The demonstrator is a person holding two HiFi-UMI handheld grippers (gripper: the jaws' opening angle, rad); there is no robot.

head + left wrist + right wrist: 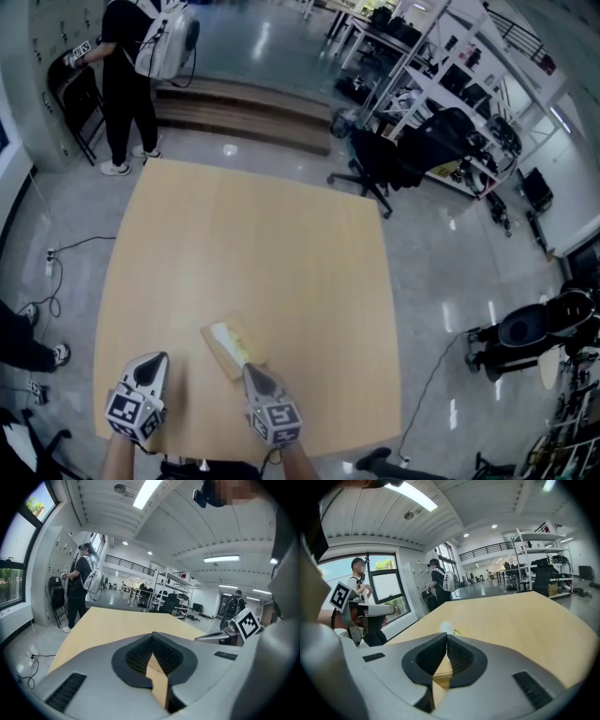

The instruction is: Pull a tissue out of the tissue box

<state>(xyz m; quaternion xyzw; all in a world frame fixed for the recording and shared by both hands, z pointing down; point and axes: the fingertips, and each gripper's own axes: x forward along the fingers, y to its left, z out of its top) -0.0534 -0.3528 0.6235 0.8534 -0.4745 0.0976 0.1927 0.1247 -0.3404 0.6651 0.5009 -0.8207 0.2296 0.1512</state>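
Right gripper view shows my right hand-held gripper (446, 637) with its jaws pressed together and nothing between them. Just under and ahead of the tips lies the tissue box (439, 673), and past them the white tissue (446, 628) stands out of its top. I cannot tell whether the tips touch the box.

In the head view the box sits on the bench (281, 262) close to the near edge, about midway along it. Its long axis runs slantwise from near right to far left. My right tips are at its near-right end, pointing roughly along that axis toward the tissue.

My left hand-held gripper (152, 361) hangs over the bench to the left of the box, apart from it. Its own view shows its jaws closed too, with only bare bench ahead.

The right one is the nearer, so I judge the pull falls to it. Its jaws must open first, go a little forward along the box to the tissue, then close on it. The left could steady the box.

Beyond the far left corner a person (127, 84) with a backpack stands on the floor. Past the far right corner is a black office chair (375, 161).
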